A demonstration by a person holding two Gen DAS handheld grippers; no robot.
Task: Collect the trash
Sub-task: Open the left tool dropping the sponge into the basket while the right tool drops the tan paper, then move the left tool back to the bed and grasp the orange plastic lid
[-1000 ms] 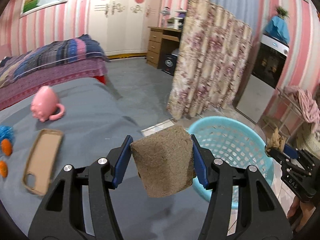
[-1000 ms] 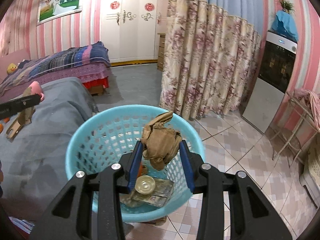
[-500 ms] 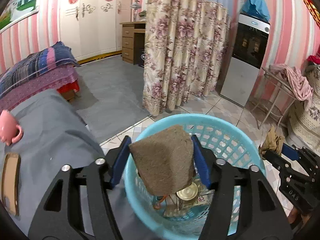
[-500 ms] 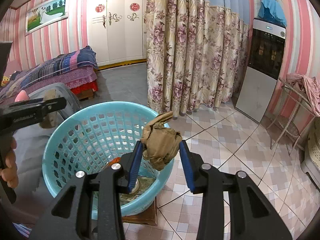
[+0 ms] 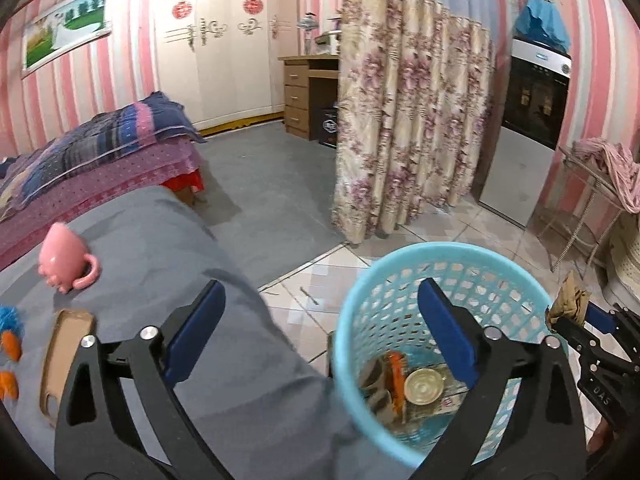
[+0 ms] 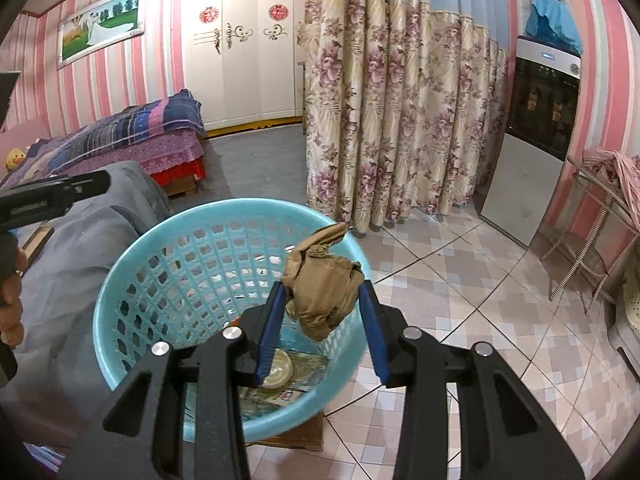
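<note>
Right gripper (image 6: 322, 306) pinches the crumpled brown paper wad (image 6: 322, 294) directly above the round turquoise plastic basket (image 6: 132, 292); left gripper (image 5: 320, 326), jaws just spread, holds nothing beside the basket's rim.

One round turquoise plastic lattice basket (image 5: 400, 280), one crumpled brown paper wad (image 6: 324, 292), one pink ceramic mug (image 5: 64, 258), one tan phone case (image 5: 66, 356).
</note>
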